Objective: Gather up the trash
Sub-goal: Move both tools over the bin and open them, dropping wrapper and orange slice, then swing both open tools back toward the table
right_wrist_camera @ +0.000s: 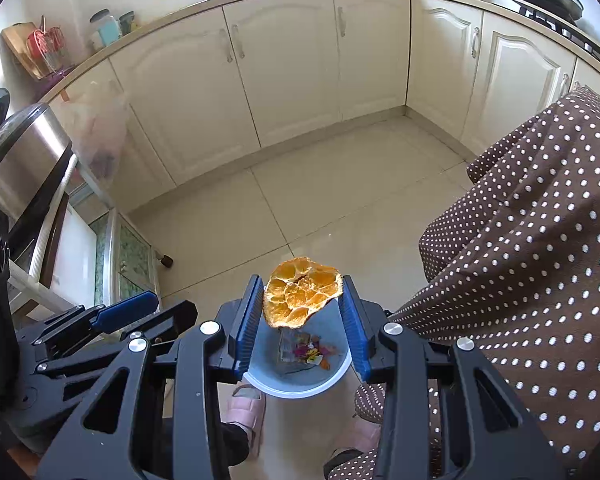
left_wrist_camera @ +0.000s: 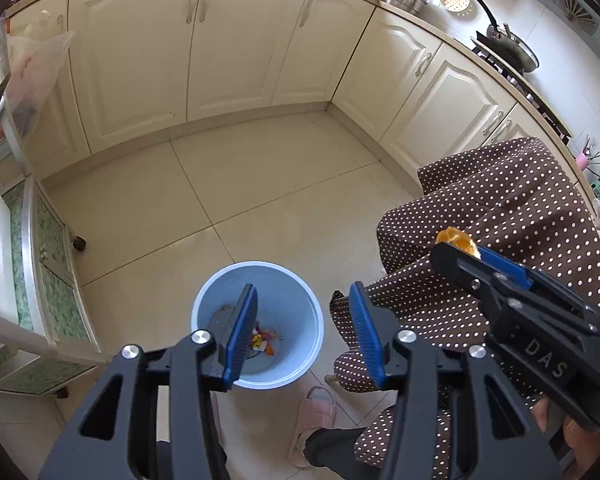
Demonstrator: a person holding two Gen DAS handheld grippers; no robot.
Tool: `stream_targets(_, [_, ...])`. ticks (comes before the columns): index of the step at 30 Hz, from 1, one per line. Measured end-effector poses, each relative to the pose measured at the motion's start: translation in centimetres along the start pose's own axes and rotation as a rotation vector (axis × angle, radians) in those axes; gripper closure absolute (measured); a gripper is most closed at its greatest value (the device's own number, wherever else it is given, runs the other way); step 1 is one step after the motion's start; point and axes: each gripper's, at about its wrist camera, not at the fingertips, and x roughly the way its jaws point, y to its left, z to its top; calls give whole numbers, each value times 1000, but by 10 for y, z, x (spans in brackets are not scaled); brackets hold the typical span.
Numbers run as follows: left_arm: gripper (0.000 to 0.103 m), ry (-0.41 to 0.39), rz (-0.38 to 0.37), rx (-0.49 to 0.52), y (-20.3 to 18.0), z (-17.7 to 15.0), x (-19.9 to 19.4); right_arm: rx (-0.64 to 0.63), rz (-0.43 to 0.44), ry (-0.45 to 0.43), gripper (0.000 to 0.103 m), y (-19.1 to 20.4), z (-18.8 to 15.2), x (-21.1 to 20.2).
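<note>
A light blue trash bin (left_wrist_camera: 260, 376) stands on the tiled floor with colourful wrappers (left_wrist_camera: 263, 340) at its bottom. It also shows in the right wrist view (right_wrist_camera: 300, 384) below my right gripper. My right gripper (right_wrist_camera: 300, 292) is shut on a dried orange peel (right_wrist_camera: 300, 292) and holds it above the bin's opening. The peel (left_wrist_camera: 458, 240) shows at that gripper's tip in the left wrist view. My left gripper (left_wrist_camera: 302, 308) is open and empty above the bin's right side.
Cream kitchen cabinets (left_wrist_camera: 228, 48) line the far wall and right side. A steel-framed cart (left_wrist_camera: 40, 264) stands at left. The person's brown polka-dot apron (left_wrist_camera: 500, 216) and pink slippers (left_wrist_camera: 314, 416) are right beside the bin. A plastic bag (left_wrist_camera: 32, 72) hangs at left.
</note>
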Motion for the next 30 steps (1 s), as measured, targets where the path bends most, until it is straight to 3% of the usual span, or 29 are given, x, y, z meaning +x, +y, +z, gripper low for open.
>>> stream_targets(10, [56,-22,32,2,4,4,-11,-18,15,-52,59,16,18,5])
stream_targets(17, [56,-48,46,24,-2,7,-26,-18,10,-82,55,12,21,-18])
stream_targets(22, [55,-89,44,54,-21,9,-49,5,-39,-140,52,-6,13,-58])
stream_targets(30, [45,-183,5,151,-79,5,-99,53,-91,-270,46,-45,-3,-148])
